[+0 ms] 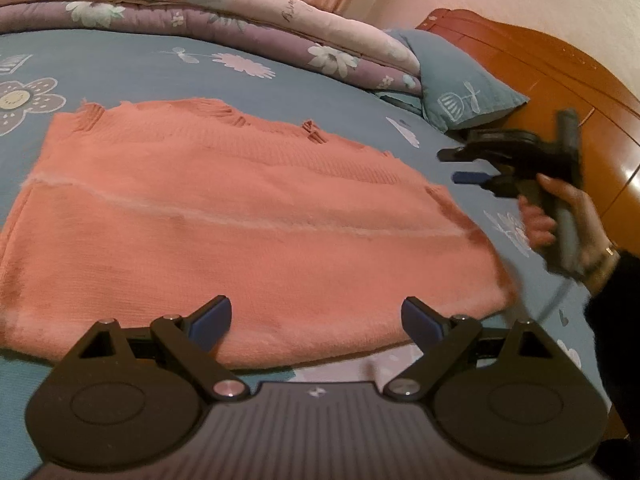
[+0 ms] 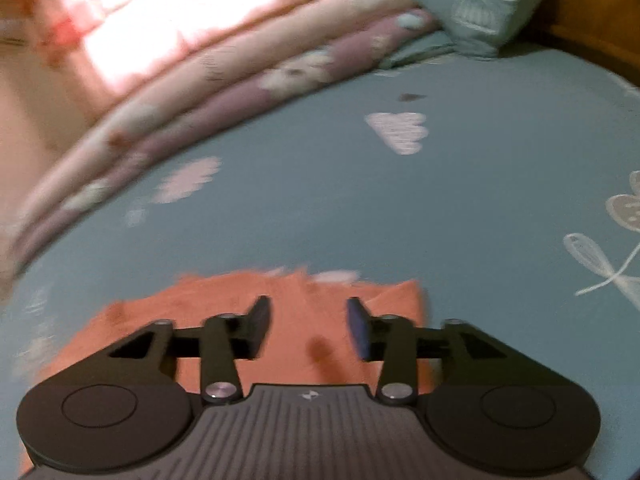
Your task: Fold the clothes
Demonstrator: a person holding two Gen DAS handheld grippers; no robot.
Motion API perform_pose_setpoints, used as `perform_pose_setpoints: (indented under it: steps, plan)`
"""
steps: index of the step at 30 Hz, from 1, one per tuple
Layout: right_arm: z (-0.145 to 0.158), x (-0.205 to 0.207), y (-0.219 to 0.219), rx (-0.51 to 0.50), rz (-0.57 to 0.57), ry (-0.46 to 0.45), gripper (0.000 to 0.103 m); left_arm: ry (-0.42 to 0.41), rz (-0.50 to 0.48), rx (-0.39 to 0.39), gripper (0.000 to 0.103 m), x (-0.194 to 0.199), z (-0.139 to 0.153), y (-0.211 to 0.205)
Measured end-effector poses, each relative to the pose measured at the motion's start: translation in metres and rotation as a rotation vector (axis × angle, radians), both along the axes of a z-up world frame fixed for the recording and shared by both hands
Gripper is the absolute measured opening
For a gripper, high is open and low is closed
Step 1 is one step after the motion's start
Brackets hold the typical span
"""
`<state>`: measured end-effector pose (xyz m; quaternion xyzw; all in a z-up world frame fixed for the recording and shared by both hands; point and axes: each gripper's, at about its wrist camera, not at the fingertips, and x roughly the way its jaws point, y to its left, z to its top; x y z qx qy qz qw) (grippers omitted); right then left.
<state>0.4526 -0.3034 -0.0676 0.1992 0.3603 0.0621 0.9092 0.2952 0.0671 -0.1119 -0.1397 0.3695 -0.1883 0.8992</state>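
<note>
A salmon-pink knitted garment (image 1: 240,220) lies folded flat on the blue bed sheet (image 1: 120,64), with a frayed far edge and a pale line running across it. My left gripper (image 1: 316,312) hovers over its near edge, jaws wide open and empty. My right gripper (image 1: 448,167) is held by a hand (image 1: 560,208) off the garment's right side, above the sheet. In the right wrist view, which is blurred, the right gripper (image 2: 308,322) stands open over a corner of the garment (image 2: 216,296), and nothing is pinched between its pads.
A folded pink and purple floral quilt (image 1: 240,32) lies along the far side of the bed. A blue pillow (image 1: 460,80) rests against the wooden headboard (image 1: 560,80) at the right. Bare sheet (image 2: 400,200) stretches beyond the garment.
</note>
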Motion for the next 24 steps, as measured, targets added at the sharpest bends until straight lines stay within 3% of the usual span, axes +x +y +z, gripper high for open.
perform_pose_setpoints:
  steps: [4,6,8,10,11,14,18,20,24]
  plan:
    - [-0.014,-0.02,-0.006,0.107,0.091,0.071,0.059,0.0,0.0,0.001,0.092,0.0,0.001,-0.001]
    - [-0.029,-0.022,-0.018,0.127,0.07,0.115,0.058,-0.001,-0.007,-0.001,0.092,0.0,0.001,-0.002]
    - [-0.038,-0.026,-0.034,0.181,0.048,0.104,0.049,-0.003,-0.012,0.002,0.092,-0.001,0.002,-0.002]
    - [-0.032,-0.032,-0.043,0.206,-0.006,0.078,0.052,-0.004,-0.012,0.001,0.092,-0.001,0.003,-0.002]
    - [-0.024,-0.036,-0.038,0.146,-0.018,0.056,0.061,-0.005,-0.01,-0.003,0.092,0.0,0.003,-0.001]
    - [0.0,-0.044,-0.005,-0.107,0.047,-0.024,0.061,-0.004,-0.001,-0.008,0.092,0.0,0.003,0.001]
    - [0.005,-0.039,0.053,-0.331,0.2,-0.076,0.067,-0.003,0.007,-0.002,0.092,0.001,0.003,0.001]
    - [-0.002,-0.029,0.075,-0.363,0.254,-0.071,0.068,-0.003,0.006,0.002,0.092,0.002,0.003,0.0]
    - [-0.013,0.009,0.088,-0.157,0.326,-0.012,0.074,0.003,0.009,0.017,0.092,0.003,0.002,-0.002]
